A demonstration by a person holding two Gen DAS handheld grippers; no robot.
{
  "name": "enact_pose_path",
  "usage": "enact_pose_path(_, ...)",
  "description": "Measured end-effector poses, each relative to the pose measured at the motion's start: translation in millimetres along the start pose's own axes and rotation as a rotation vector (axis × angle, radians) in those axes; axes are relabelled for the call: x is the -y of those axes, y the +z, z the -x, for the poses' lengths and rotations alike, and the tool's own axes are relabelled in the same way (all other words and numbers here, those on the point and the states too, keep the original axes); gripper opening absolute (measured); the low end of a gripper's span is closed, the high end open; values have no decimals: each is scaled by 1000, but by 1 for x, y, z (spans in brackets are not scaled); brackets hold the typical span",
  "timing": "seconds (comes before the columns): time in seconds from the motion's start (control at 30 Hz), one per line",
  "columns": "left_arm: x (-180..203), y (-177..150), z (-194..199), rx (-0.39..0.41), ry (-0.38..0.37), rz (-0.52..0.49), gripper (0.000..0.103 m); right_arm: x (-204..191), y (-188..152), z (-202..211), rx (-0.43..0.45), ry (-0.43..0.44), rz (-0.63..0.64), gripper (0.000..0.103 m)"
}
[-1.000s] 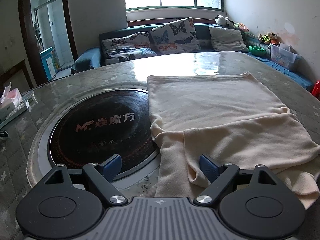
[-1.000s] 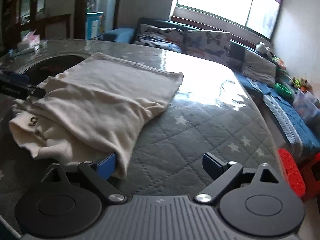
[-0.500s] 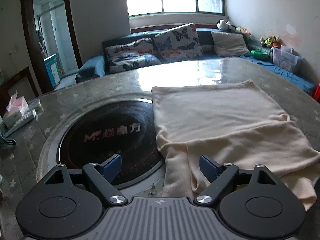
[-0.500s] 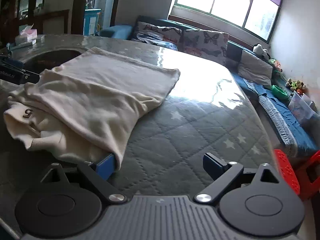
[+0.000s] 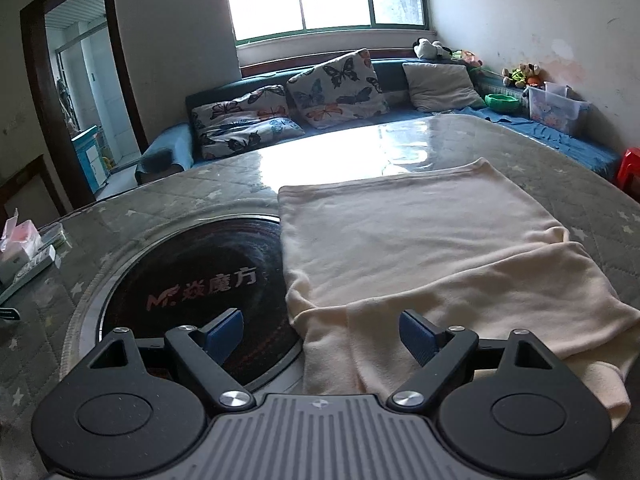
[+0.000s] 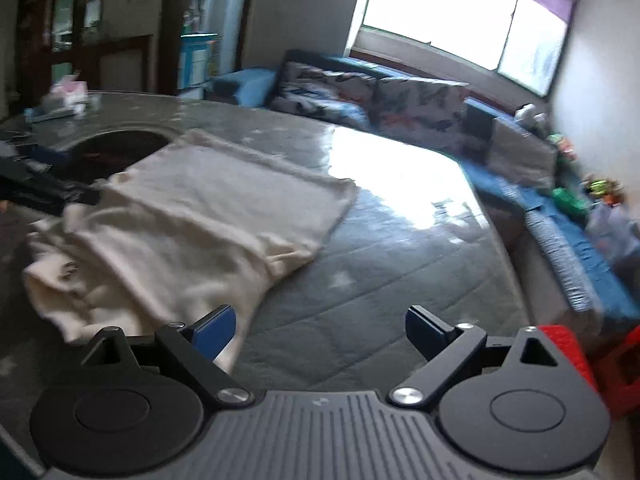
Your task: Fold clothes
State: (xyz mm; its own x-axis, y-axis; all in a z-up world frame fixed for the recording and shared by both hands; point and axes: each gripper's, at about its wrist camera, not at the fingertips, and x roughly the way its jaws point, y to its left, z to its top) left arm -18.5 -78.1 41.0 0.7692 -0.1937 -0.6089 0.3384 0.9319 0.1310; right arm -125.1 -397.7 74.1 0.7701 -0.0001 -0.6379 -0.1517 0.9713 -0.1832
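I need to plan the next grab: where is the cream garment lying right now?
The cream garment lies on the quilted table, its left edge overlapping the dark round insert. In the right wrist view it fills the left half, its near hem by that gripper's left finger.

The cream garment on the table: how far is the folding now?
Partly done: the cream garment lies flat with one layer already folded across its near half. In hand: nothing; left hand-held gripper and right hand-held gripper are both open. Left: the loose near end still needs folding.
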Motion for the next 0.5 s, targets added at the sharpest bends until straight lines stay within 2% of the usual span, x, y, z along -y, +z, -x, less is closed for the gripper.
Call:
enact_pose_path(0.27, 5, -1, -10, -13, 29, -17, 88, -14, 24, -48, 14, 10, -12, 94)
enact_pose_path(0.4, -4, -6, -17, -22, 72, -30, 89, -20, 22, -73, -37, -23, 19, 94)
enact_pose_path(0.5, -12, -8, -11, -17, 71, -22, 88, -15, 18, -72, -41, -16, 8, 94)
